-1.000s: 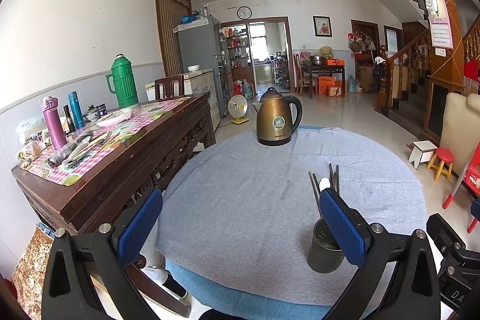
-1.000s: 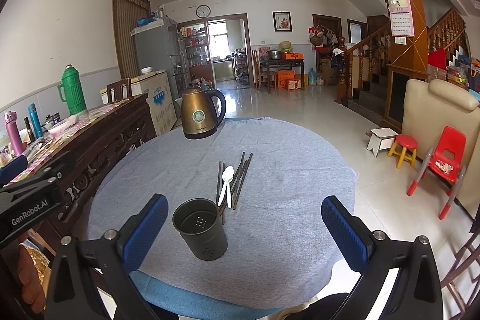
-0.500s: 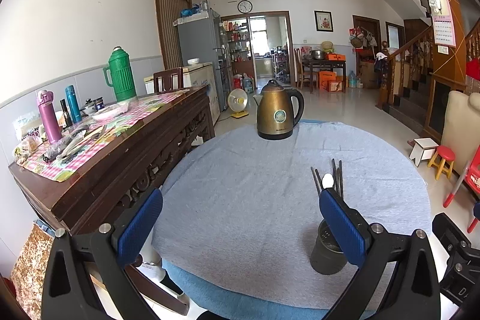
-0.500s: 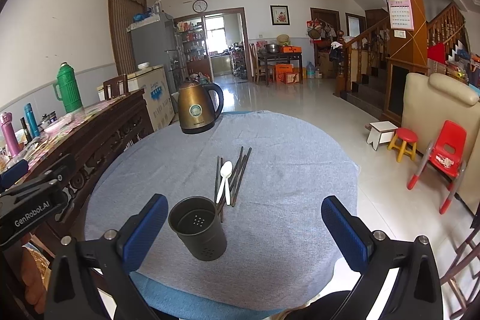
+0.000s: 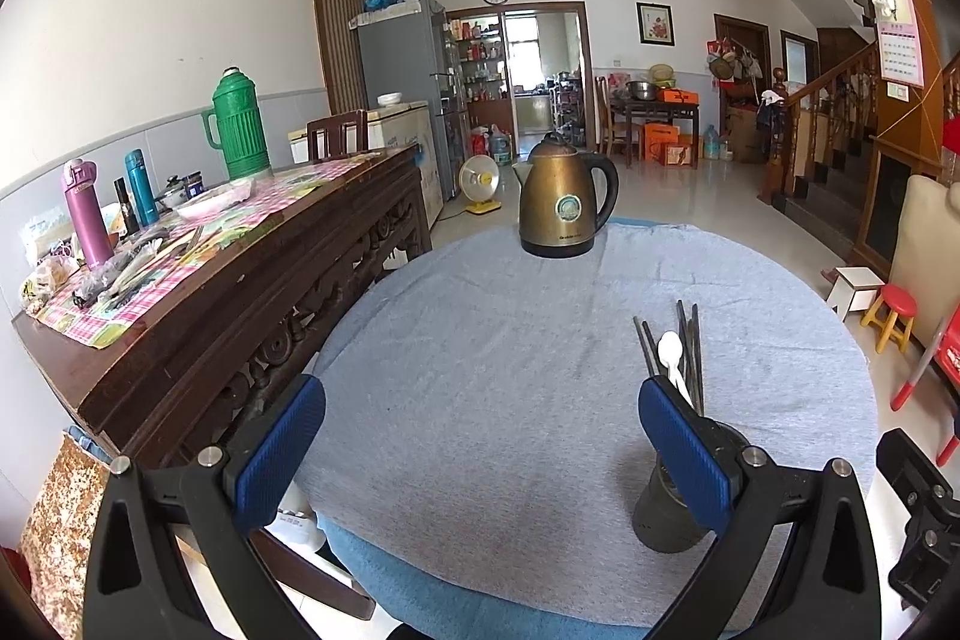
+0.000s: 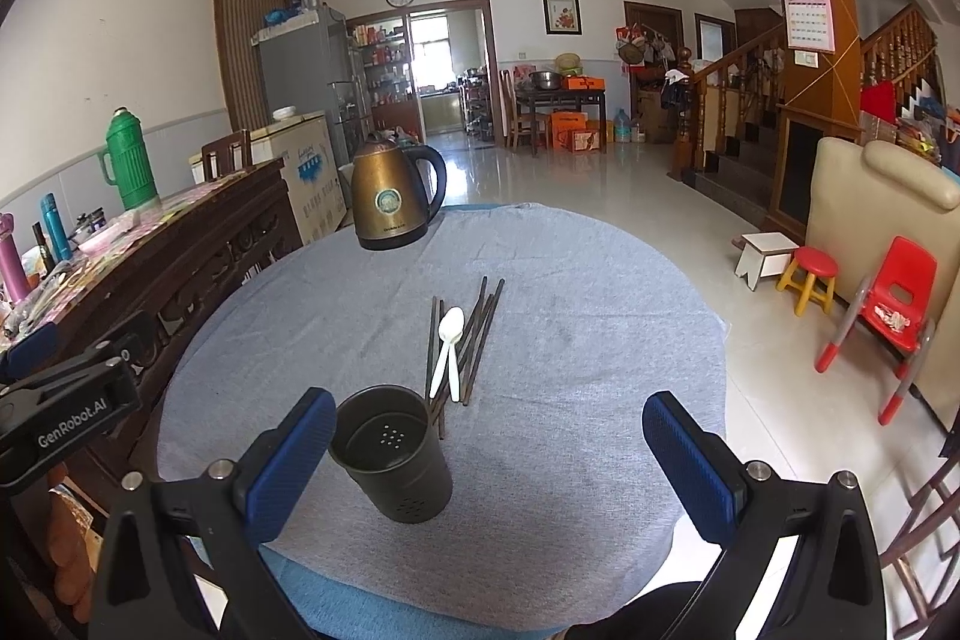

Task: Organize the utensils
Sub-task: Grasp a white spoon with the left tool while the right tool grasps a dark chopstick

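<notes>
Both claws spread wide and empty, left claw (image 5: 480, 451) and right claw (image 6: 489, 451) over the bench (image 6: 600, 340) near edge, holder (image 6: 393, 451) upright beside loose chopsticks (image 6: 477, 334) and spoon (image 6: 447, 343), likely staged for loading.

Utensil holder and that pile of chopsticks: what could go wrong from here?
1. The empty holder sits near the table's front edge, beside the open right gripper; a nudge could tip it.
2. The chopsticks lie bunched, the white spoon on top; a grasp may take several or scatter them.
3. The open left gripper partly hides the holder from its camera.
</notes>
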